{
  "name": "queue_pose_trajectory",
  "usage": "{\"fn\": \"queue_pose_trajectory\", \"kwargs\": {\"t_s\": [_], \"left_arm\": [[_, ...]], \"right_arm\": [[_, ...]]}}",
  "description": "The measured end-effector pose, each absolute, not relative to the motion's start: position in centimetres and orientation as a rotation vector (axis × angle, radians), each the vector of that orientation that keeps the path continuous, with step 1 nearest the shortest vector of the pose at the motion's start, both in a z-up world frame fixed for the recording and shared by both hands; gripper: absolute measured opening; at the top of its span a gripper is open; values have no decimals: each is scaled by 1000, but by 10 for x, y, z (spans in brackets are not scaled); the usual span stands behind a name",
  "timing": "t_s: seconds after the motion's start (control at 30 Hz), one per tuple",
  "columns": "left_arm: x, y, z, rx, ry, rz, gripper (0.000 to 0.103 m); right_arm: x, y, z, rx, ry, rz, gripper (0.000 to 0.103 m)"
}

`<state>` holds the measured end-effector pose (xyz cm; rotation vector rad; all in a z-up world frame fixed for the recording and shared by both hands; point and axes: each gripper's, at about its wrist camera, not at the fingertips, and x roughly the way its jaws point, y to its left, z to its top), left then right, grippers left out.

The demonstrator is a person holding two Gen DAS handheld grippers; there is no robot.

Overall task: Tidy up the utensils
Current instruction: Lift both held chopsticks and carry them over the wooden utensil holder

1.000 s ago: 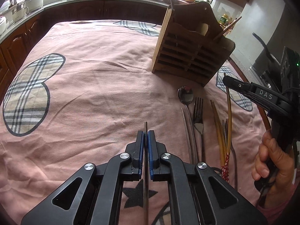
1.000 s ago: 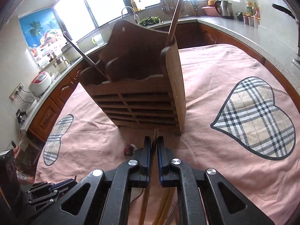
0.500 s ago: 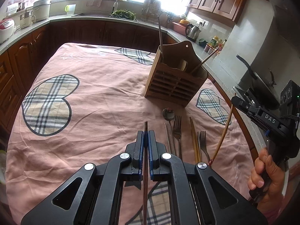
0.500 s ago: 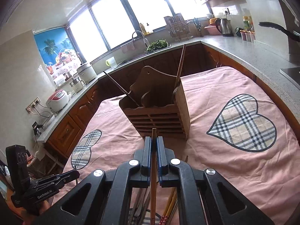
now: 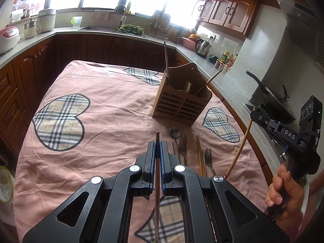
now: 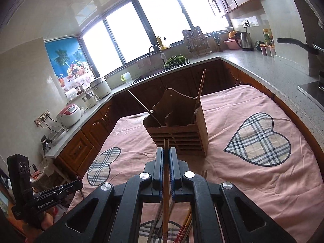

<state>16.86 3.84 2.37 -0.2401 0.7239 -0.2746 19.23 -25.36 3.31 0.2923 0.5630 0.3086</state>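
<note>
Pink tablecloth (image 5: 113, 109) with plaid hearts covers the table; kitchen counters run round it on three sides.

Wooden utensil caddy (image 5: 181, 103) stands upright toward the far side of the cloth, slatted front facing the grippers. It already holds two chopsticks leaning out at opposite ends, plus a pale wooden handle between them.

Left gripper (image 5: 158, 149): jaws pressed together on a dark brown chopstick (image 5: 157, 174), which lies along the fingers with its tip poking just past them, aimed short of the caddy.

Right gripper (image 6: 166, 158): jaws pinching a lighter wooden chopstick (image 6: 166, 184); from the left wrist view it hangs down and slants out of the grip, so the hold sits near one end.

Still on the cloth, in front of the caddy: spoon (image 5: 174, 132), fork (image 5: 182, 145), a pair of wooden chopsticks (image 5: 200, 154), a second fork (image 5: 208, 159).

Risks, as I judge them:
- Thin round sticks held at one end can pivot in the pads during the carry and miss a compartment.
- A tip catching the caddy's front rim could tip the light box or knock the leaning sticks.
- Both grippers heading for one opening could collide.
</note>
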Motion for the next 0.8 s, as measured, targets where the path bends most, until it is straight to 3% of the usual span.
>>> {"fn": "queue_pose_trajectory", "kwargs": {"t_s": [0.8], "left_arm": [[176, 49, 64, -315, 552, -287, 4]], "right_arm": [[196, -265, 59, 313, 419, 269, 5]]}}
